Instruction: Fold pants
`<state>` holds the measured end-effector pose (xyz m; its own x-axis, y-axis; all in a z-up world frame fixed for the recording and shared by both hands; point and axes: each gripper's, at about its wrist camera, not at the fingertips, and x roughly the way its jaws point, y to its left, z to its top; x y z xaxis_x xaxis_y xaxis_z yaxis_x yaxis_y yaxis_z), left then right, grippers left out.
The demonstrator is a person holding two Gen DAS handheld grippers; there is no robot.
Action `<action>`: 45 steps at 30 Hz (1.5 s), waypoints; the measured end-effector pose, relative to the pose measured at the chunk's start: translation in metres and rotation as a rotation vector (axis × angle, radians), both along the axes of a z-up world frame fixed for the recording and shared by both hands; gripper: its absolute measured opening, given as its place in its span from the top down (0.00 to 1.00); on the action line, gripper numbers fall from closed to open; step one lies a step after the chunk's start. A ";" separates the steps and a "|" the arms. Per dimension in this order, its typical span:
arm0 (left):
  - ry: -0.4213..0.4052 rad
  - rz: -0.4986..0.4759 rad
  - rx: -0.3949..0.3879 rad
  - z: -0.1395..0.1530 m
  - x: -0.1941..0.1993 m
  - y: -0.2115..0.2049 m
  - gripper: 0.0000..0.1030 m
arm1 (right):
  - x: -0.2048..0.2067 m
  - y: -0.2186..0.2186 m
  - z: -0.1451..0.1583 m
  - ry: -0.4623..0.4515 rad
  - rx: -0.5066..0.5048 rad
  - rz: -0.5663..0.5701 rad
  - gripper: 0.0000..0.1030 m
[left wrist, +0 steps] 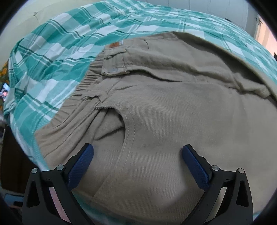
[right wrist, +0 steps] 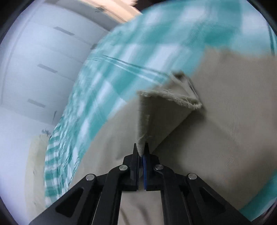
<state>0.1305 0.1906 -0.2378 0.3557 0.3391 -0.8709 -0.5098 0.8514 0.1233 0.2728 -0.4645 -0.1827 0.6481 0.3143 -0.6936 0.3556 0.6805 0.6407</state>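
Beige pants (left wrist: 173, 112) lie on a teal and white checked bedsheet (left wrist: 60, 52). In the left wrist view I see the elastic waistband (left wrist: 86, 83), a belt loop and a front pocket opening. My left gripper (left wrist: 136, 152) is open, its blue pads on either side of the pocket seam, just above the fabric. In the right wrist view my right gripper (right wrist: 141, 147) is shut on the frayed hem end of a pant leg (right wrist: 164, 110) and holds it lifted over the rest of the pants (right wrist: 225, 138).
The bed's edge (left wrist: 26, 147) drops off at the left, with dark floor beyond. A white wardrobe (right wrist: 43, 60) with handles stands beyond the bed in the right wrist view, which is motion blurred. A pale wall (left wrist: 43, 10) is behind the bed.
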 end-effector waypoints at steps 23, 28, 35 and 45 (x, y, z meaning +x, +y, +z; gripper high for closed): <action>-0.260 -0.084 -0.701 0.062 0.159 0.011 0.53 | -0.125 0.022 0.213 -0.570 -0.137 0.628 0.97; -0.240 -0.043 -0.751 0.056 0.147 0.006 0.99 | -0.078 -0.005 0.186 -0.434 -0.161 0.561 0.97; -0.616 -0.106 -0.628 0.175 0.043 -0.015 0.93 | -0.024 -0.030 0.229 -0.627 -0.182 0.527 0.97; -0.128 -0.091 -0.613 0.008 -0.010 -0.088 0.91 | -0.032 -0.111 -0.004 0.148 -0.171 0.436 0.97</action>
